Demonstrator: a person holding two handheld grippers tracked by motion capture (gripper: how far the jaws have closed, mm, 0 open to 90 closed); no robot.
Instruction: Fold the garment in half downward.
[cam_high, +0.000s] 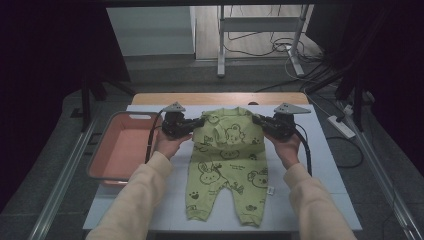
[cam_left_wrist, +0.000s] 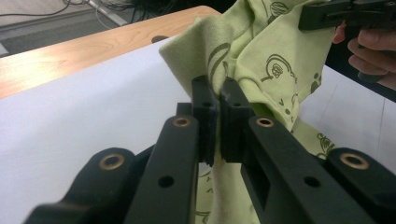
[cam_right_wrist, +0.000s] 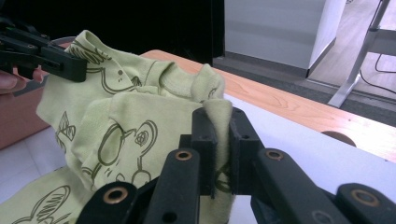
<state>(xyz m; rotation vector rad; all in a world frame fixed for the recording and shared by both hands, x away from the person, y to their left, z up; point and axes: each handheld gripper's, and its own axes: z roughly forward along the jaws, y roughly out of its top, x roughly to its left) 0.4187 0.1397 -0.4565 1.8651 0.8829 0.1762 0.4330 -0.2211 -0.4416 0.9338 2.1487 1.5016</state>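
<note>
Beside the left claw (cam_high: 196, 124), just outboard of it, a pink tray (cam_high: 102, 162) sits on the table (cam_high: 320, 165) with nothing visible inside; its orange floor shows bare. That claw is pinched tight on a bunch of fabric at one shoulder of the green baby romper (cam_high: 227, 167), and in the left gripper view the cloth (cam_left_wrist: 261, 60) is squeezed between the black pads with little of it past them. My worry there is a thin bite: if the hand pulls outward, the soft knit could slip free and the top half would flop back down.

Between the two claws the upper part of the romper is lifted and folded over, while the legs lie flat on the table toward the person. Uneven travel of the hands would skew the fold, I'd judge, or drag the legs along and wrinkle them.

At the other shoulder the right claw (cam_high: 257, 120) is likewise clamped on a fold of sleeve edge (cam_right_wrist: 219, 116), which stands up between its pads. The same slip is possible there, since only a narrow edge is caught.
</note>
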